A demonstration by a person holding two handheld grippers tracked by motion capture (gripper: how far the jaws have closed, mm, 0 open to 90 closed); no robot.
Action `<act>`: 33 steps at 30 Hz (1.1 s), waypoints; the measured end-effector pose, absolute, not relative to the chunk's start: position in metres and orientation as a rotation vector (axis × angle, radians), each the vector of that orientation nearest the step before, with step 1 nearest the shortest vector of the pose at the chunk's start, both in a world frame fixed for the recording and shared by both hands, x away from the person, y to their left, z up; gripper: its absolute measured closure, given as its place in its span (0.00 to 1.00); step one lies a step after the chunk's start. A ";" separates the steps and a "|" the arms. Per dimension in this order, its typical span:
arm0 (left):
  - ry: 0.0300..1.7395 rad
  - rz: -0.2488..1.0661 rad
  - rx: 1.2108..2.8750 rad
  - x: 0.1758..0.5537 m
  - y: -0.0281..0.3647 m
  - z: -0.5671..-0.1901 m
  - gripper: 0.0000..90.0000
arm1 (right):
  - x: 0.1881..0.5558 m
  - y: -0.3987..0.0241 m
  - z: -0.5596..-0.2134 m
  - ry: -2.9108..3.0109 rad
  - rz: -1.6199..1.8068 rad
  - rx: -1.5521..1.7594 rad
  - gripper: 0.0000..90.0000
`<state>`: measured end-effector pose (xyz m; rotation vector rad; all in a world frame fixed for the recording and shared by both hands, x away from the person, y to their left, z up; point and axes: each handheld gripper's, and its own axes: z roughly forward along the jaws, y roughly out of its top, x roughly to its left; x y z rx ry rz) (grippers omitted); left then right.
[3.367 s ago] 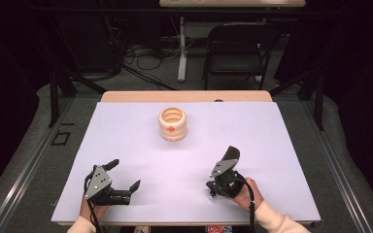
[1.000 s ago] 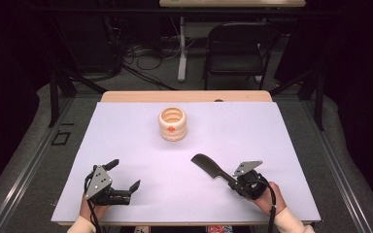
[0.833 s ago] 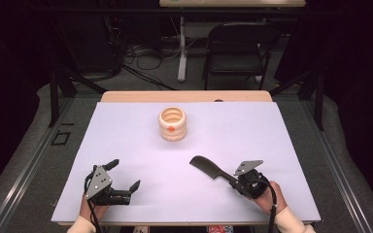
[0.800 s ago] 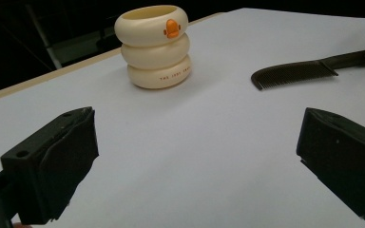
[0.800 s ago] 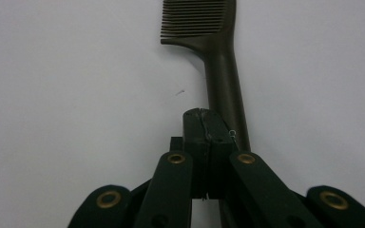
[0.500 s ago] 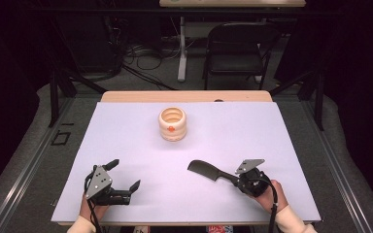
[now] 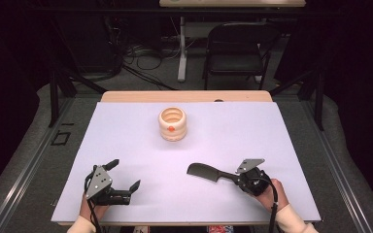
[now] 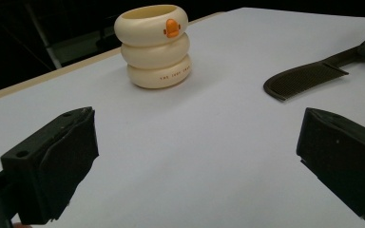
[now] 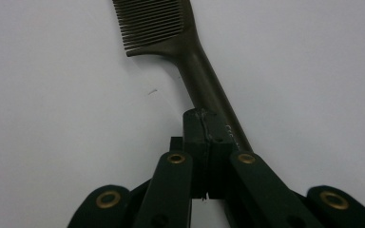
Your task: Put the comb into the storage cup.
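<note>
I have the right gripper (image 7: 234,176) clamped on the handle of the dark comb (image 7: 203,171), its 2 jaws pressed together around the handle in the right gripper view, with the toothed end (image 9: 151,21) pointing away from me, low over the white table (image 7: 126,131) or perhaps lying on it; I cannot tell which. The left gripper (image 7: 125,174) sits near the front edge with its jaws spread wide and nothing between them (it looks idle to me). The cream ringed cup (image 7: 172,123), 3 stacked bulges with an orange spot, stands upright well beyond the comb, toward the far side. I judge the step in hand to be carrying the comb, probably toward that cup. The next move calls for lifting the comb clear, tipping it teeth-down or handle-down, and lining it over the cup's open mouth without knocking the cup over.
</note>
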<state>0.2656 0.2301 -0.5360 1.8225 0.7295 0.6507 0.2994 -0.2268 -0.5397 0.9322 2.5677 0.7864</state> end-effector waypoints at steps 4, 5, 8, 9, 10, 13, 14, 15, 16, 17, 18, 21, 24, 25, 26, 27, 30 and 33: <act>0.730 0.654 1.824 0.266 0.230 -0.536 0.00 | 0.300 -0.227 -0.540 2.578 0.783 0.913 0.99; 0.730 0.653 1.824 0.266 0.230 -0.536 0.00 | 0.300 -0.227 -0.540 2.584 0.780 0.908 0.98; 0.728 0.651 1.825 0.266 0.230 -0.536 0.00 | 0.298 -0.226 -0.539 2.611 0.782 0.883 0.93; 0.728 0.651 1.825 0.266 0.230 -0.536 0.00 | 0.298 -0.226 -0.539 2.611 0.782 0.883 0.93; 0.731 0.652 1.823 0.265 0.230 -0.536 0.00 | 0.297 -0.224 -0.537 2.624 0.795 0.866 0.86; 0.729 0.652 1.821 0.265 0.230 -0.536 0.00 | 0.295 -0.223 -0.533 2.650 0.793 0.849 0.76; 0.727 0.652 1.822 0.265 0.230 -0.536 0.00 | 0.294 -0.223 -0.531 2.655 0.786 0.846 0.73; 0.727 0.652 1.822 0.265 0.230 -0.536 0.00 | 0.294 -0.223 -0.531 2.655 0.786 0.846 0.73; 0.729 0.654 1.822 0.265 0.230 -0.536 0.00 | 0.293 -0.222 -0.528 2.658 0.803 0.831 0.66; 0.729 0.654 1.822 0.265 0.230 -0.536 0.00 | 0.293 -0.222 -0.527 2.654 0.804 0.837 0.62; 0.729 0.652 1.823 0.265 0.230 -0.536 0.00 | 0.293 -0.223 -0.526 2.652 0.805 0.845 0.59; 0.729 0.652 1.822 0.265 0.230 -0.536 0.00 | 0.294 -0.224 -0.522 2.653 0.810 0.848 0.47; 0.730 0.653 1.824 0.265 0.230 -0.536 0.00 | 0.295 -0.225 -0.519 2.640 0.806 0.855 0.34; 0.729 0.653 1.823 0.265 0.230 -0.536 0.00 | 0.295 -0.225 -0.518 2.642 0.799 0.854 0.32; 0.729 0.653 1.823 0.265 0.230 -0.536 0.00 | 0.296 -0.225 -0.516 2.647 0.796 0.852 0.28; 0.731 0.653 1.822 0.265 0.230 -0.536 0.00 | 0.296 -0.224 -0.516 2.634 0.800 0.860 0.25; 0.731 0.651 1.823 0.265 0.230 -0.536 0.00 | 0.297 -0.223 -0.515 2.643 0.786 0.849 0.20; 0.727 0.652 1.824 0.265 0.229 -0.536 0.00 | 0.299 -0.220 -0.514 2.639 0.766 0.832 0.10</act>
